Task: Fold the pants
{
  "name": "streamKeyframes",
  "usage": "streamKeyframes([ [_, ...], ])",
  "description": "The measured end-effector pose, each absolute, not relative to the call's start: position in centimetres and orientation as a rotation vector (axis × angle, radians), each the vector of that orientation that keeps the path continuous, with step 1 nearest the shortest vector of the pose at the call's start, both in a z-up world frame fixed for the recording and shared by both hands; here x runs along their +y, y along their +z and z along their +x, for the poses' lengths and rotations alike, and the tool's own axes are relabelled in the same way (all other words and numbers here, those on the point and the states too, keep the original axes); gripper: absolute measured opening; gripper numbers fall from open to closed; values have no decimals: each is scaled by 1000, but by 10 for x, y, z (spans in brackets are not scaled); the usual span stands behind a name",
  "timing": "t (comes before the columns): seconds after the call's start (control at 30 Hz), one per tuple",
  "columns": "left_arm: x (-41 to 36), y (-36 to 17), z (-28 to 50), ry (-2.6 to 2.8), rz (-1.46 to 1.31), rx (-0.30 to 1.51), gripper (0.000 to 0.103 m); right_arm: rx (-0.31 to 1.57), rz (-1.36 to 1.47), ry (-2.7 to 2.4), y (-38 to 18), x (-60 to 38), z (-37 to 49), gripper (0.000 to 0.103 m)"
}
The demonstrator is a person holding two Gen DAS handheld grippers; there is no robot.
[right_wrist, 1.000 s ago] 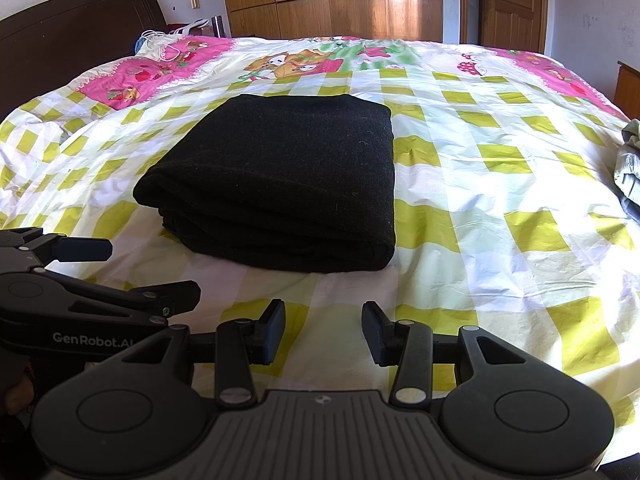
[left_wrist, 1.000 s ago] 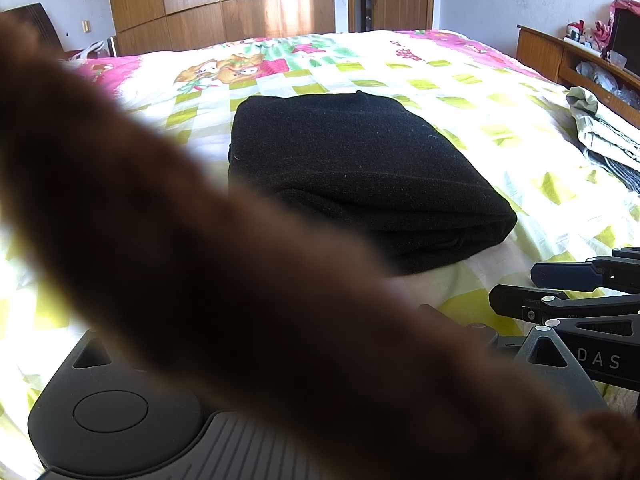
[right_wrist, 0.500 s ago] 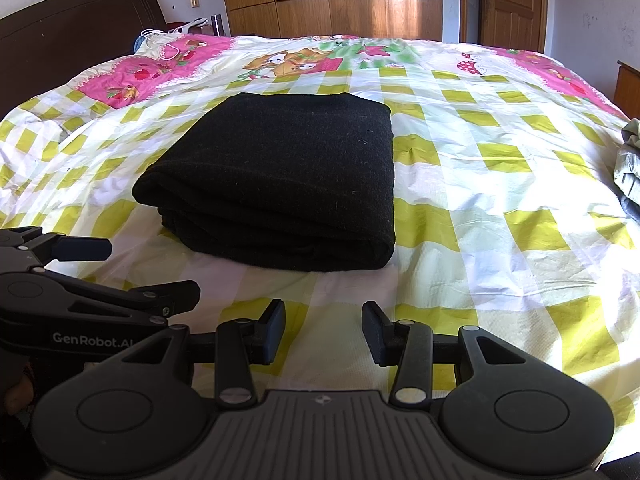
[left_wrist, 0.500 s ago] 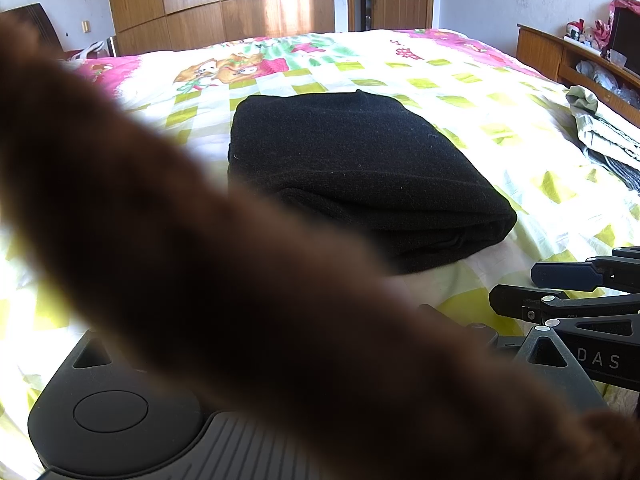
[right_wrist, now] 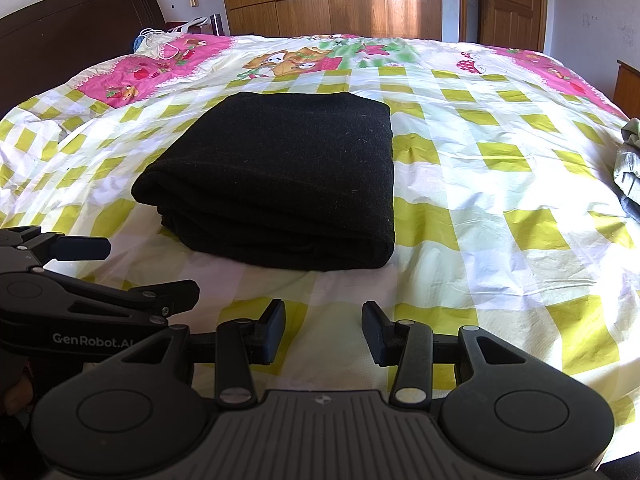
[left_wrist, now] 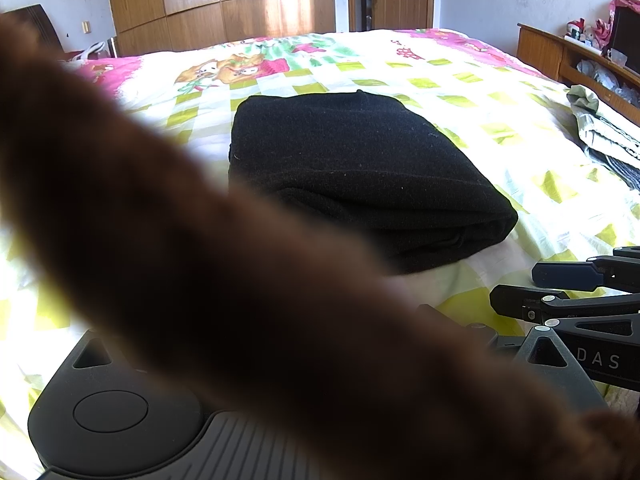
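The black pants (right_wrist: 276, 176) lie folded into a thick, squared stack in the middle of the bed (right_wrist: 500, 184), on the yellow-and-white checked quilt, layered edges towards the cameras and the smooth fold along the stack's right side in the right wrist view. Judging from that compact shape, the folding looks finished or very nearly so — no leg or waistband trails out of the stack. The right gripper (right_wrist: 324, 330) hangs over the near edge of the bed, short of the pants and not touching them; its jaws stand partly open with only quilt showing between them, so it holds nothing. The left gripper (right_wrist: 132, 272) shows at the left of the right wrist view, beside the right one and also clear of the pants; two of its fingers appear one above the other with a gap and nothing between, so it seems open and empty, though its own camera cannot confirm this, because a blurred brown band (left_wrist: 224, 272) — too close to identify — crosses the lens and hides the jaws. Both tools sit back from the stack, which suits a pause to check the result without disturbing it. Off to the right edge of the bed lies a heap of grey clothes (left_wrist: 600, 132), well apart from the pants.
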State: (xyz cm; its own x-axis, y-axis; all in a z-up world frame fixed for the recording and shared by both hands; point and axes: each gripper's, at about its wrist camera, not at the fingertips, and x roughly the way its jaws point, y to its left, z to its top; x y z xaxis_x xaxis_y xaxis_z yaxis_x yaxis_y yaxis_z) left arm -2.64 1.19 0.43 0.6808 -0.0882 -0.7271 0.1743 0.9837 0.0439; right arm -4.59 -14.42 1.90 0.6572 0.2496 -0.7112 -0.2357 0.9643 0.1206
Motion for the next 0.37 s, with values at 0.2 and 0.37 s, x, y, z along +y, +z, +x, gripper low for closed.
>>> streamKeyframes([
  [0.2, 12, 4, -27, -148, 113, 810, 101, 808, 18, 274, 19, -145, -46, 56],
  [0.37, 12, 4, -27, -147, 114, 809, 101, 809, 18, 275, 19, -145, -46, 56],
])
